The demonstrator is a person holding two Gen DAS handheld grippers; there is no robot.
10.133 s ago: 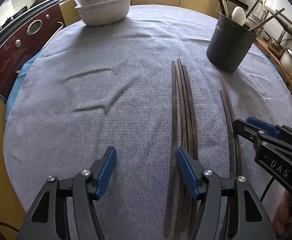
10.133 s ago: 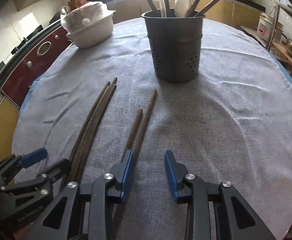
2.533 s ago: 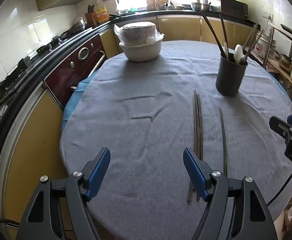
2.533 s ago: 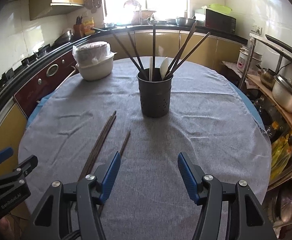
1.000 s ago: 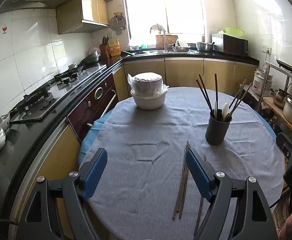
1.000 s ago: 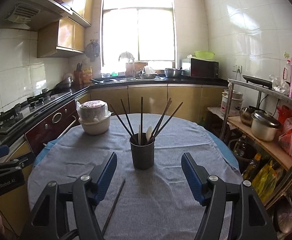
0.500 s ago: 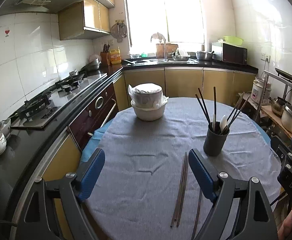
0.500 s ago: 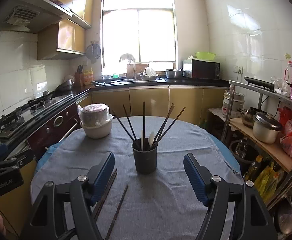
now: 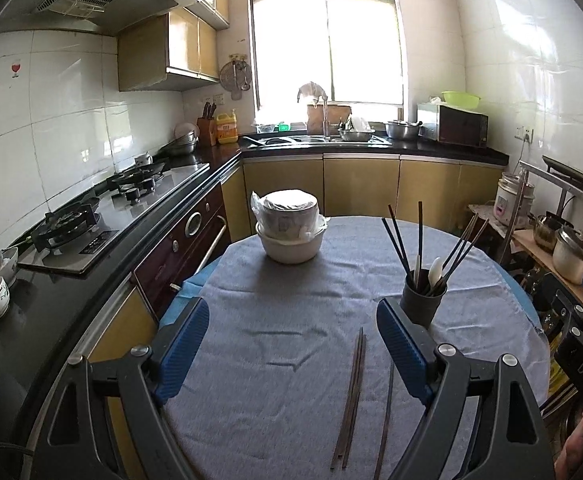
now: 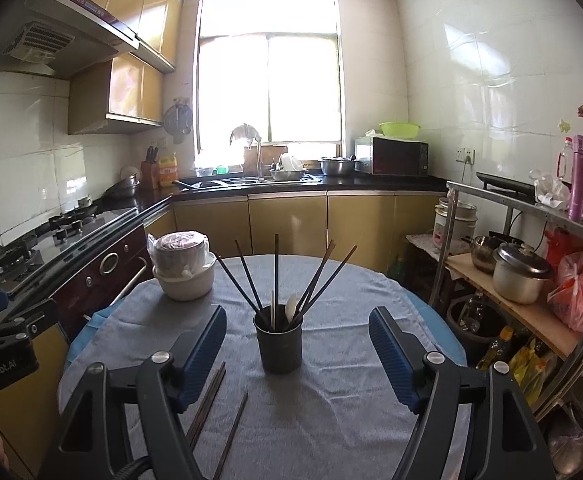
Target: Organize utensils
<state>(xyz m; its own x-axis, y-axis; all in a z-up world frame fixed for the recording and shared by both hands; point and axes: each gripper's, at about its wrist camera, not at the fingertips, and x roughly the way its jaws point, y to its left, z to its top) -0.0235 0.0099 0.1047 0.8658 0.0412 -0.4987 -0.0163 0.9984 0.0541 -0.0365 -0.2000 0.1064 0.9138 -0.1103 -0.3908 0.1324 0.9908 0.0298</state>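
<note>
A dark utensil holder (image 9: 423,302) (image 10: 278,342) stands on the round grey-clothed table (image 9: 291,308) (image 10: 351,380), with several chopsticks and a white spoon in it. Loose dark chopsticks (image 9: 350,388) (image 10: 209,406) lie flat on the cloth in front of the holder, with a single one (image 9: 385,412) (image 10: 233,432) beside them. My left gripper (image 9: 293,348) is open and empty, held high above the table's near edge. My right gripper (image 10: 297,350) is open and empty, high above and back from the holder. It also shows at the right edge of the left wrist view (image 9: 579,336).
A stack of white bowls wrapped in plastic (image 9: 289,232) (image 10: 183,270) stands at the table's far left. A stove counter and oven (image 9: 131,216) run along the left. A metal rack with pots (image 10: 523,272) stands to the right. The sink counter (image 10: 271,184) is behind.
Both grippers have risen and pulled back from the table, so the whole kitchen shows. Some chopsticks that lay on the cloth now stand in the holder. Both grippers have stayed open.
</note>
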